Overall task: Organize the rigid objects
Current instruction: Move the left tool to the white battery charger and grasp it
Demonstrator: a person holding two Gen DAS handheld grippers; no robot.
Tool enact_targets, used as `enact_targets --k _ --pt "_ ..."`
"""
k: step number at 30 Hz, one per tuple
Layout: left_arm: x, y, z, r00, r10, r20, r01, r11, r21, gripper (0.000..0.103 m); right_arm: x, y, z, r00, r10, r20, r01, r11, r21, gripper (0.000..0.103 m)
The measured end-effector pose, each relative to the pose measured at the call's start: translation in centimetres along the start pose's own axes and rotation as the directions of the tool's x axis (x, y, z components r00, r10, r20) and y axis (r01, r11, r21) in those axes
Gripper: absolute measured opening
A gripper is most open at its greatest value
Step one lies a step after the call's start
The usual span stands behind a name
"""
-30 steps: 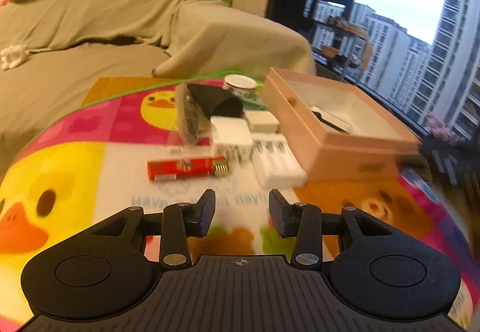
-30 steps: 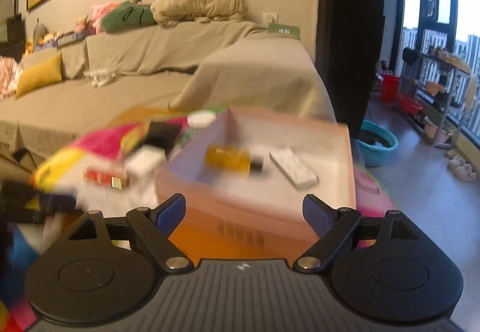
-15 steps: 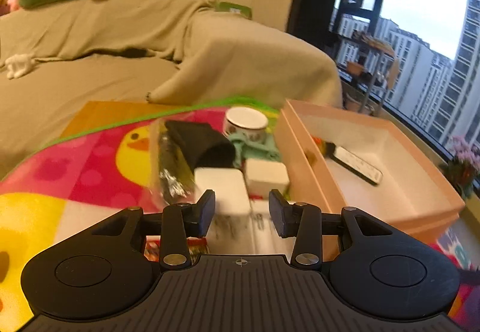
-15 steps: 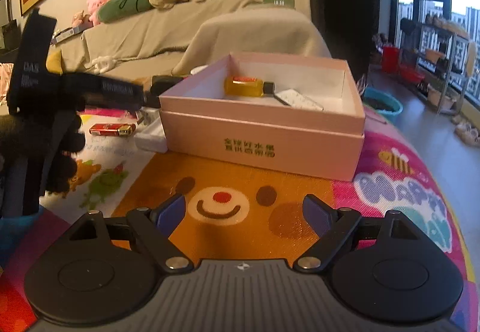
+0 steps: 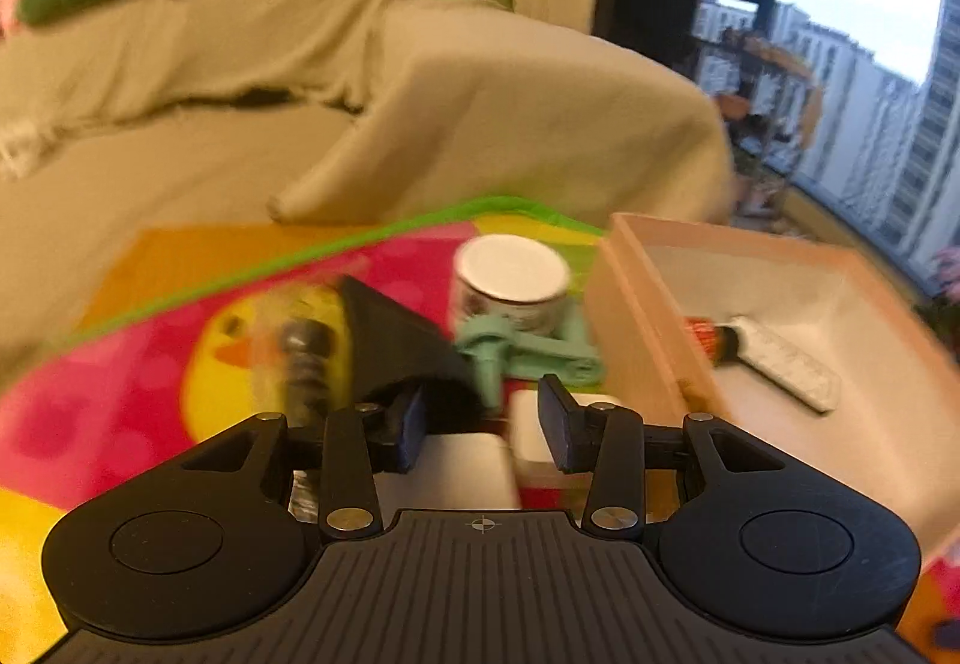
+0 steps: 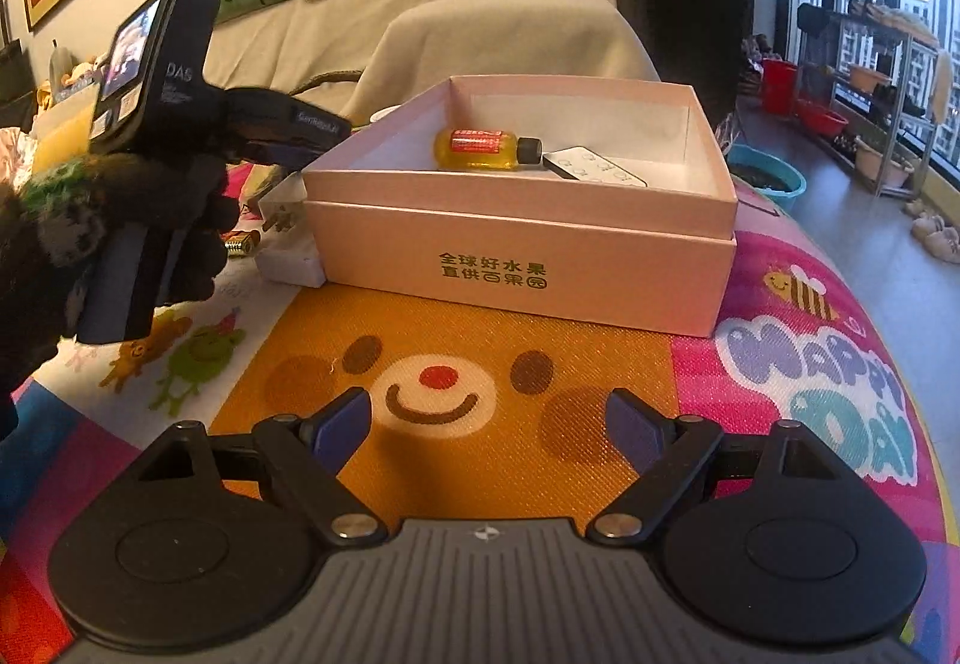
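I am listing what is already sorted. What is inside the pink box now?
Inside the pink box lie a small yellow bottle with a black cap and a white remote control. The near wall hides the floor just behind it.

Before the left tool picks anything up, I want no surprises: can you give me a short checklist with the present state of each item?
1. Left tool empty: ok, nothing between its fingers, which stand apart.
2. Target lined up: cannot tell; white blocks lie under the fingers, blurred.
3. Pink box open with spare room: ok; only a yellow bottle and a white remote lie inside.
4. Right tool out of the way: ok, open and empty over the bear mat, in front of the box.
5. Clutter near the target: not ok; black pouch, green part and white-lidded jar crowd close.
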State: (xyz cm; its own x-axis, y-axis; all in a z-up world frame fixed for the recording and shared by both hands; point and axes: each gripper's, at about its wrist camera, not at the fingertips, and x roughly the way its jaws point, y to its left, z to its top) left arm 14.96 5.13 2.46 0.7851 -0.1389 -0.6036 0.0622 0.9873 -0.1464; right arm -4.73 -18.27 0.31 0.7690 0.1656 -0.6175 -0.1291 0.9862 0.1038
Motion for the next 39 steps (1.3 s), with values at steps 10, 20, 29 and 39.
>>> enact_targets --k 10,20,29,39 --pt "-3.4 -1.8 -4.2 0.989 -0.125 -0.078 0.140 0.963 0.229 0.024 0.1 -0.3 0.0 1.000 -0.003 0.004 0.003 1.000 0.021 0.086" --pt "-12.4 -3.7 -10.7 0.974 -0.205 -0.091 0.225 0.908 0.355 0.025 0.0 -0.3 -0.1 1.000 -0.010 0.007 0.010 1.000 0.029 0.086" --pt "-17.4 -4.4 -15.0 0.986 -0.131 -0.101 0.163 0.881 0.443 0.029 0.2 -0.2 0.0 1.000 -0.019 0.002 0.019 0.999 0.026 0.087" --pt "-16.6 -5.8 -15.1 0.965 -0.210 -0.155 0.257 0.868 0.426 0.076 0.1 -0.5 -0.1 0.999 -0.034 0.003 0.034 0.998 0.045 0.087"
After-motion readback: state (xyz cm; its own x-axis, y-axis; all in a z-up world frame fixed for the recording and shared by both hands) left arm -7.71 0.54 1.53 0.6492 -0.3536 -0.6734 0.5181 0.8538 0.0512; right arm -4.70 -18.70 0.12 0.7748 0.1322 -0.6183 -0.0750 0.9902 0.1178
